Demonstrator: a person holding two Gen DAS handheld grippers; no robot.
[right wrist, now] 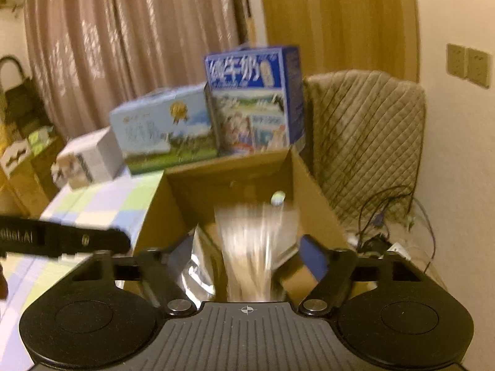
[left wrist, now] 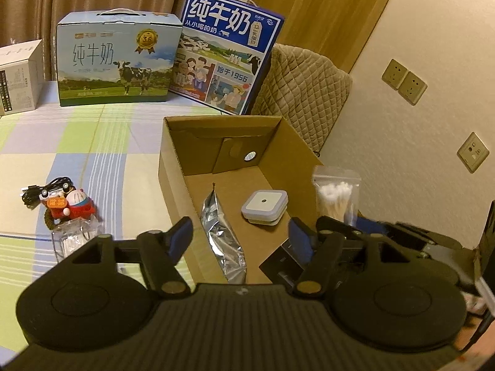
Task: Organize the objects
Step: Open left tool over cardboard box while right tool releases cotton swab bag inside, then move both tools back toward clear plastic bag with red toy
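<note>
The left gripper is hanging over the near end of an open cardboard box, its jaws standing wide apart with nothing pressed between them. Directly between and just ahead of the jaws, a silver foil pouch is lying on the box floor. A little farther ahead and toward the right jaw, a small square white case is sitting flat on the floor, and a small black box is lying close against the right jaw, inside the cardboard box. Beyond the right jaw, a clear bag of cotton swabs is standing above the box's right wall.

Out to the left of the left jaw, on the checked sheet, a red toy, a black cable and a clear plastic packet are lying outside the box.

The right gripper is also pointing into the cardboard box, jaws standing wide. The same bag of swabs is showing as a blurred streak between them; whether the pads are touching it cannot be told. The foil pouch is lying near the left jaw.
</note>
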